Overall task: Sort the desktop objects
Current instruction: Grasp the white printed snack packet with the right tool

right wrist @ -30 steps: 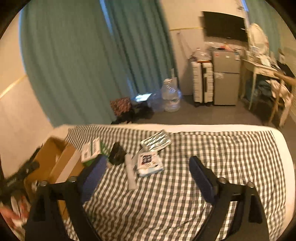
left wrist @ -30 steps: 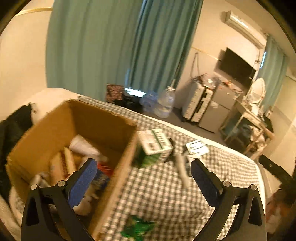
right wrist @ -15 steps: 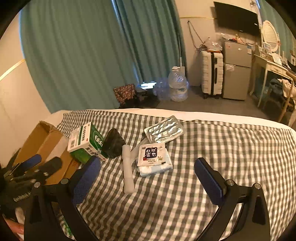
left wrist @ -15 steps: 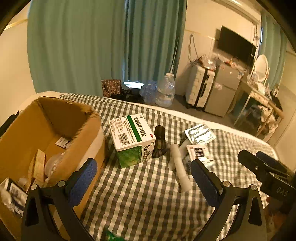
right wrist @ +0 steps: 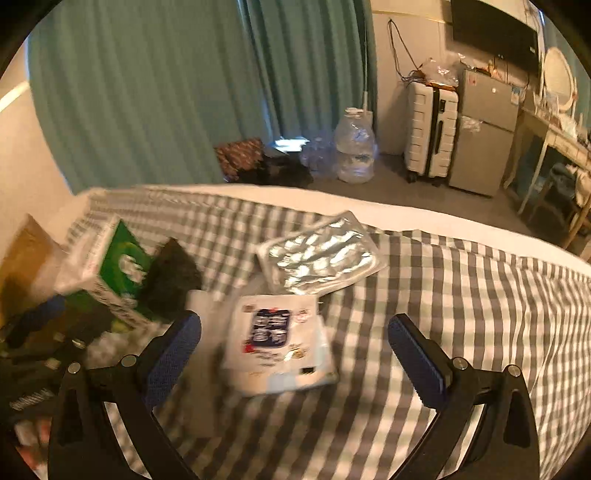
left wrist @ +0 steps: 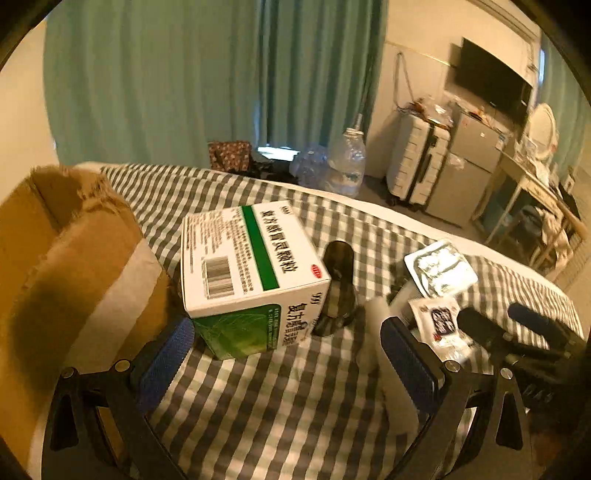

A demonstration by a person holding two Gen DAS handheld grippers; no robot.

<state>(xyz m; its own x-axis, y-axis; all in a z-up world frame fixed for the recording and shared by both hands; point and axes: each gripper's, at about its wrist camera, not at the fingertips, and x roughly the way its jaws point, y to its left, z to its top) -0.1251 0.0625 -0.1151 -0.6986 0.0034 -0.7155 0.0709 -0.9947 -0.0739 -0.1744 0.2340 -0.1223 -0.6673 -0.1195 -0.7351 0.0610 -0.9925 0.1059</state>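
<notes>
Left hand-held gripper point(left wrist: 286, 354), right hand-held gripper point(right wrist: 293, 341): jaws spread, empty.

Teal curtains point(right wrist: 166, 92) hang floor-length across the far wall, with a bright gap of daylight low between them. The walls point(left wrist: 413, 85) are cream, the light warm and dim. On the grey floor point(right wrist: 388, 184) stand a big water jug point(right wrist: 354, 151), a patterned bag point(right wrist: 240, 155), a white suitcase point(right wrist: 430, 133) and a small grey fridge point(right wrist: 484, 136). A dark TV point(right wrist: 495, 33) hangs above them. At the right are a pale desk point(left wrist: 532, 199) and a round mirror point(right wrist: 559, 79).
</notes>
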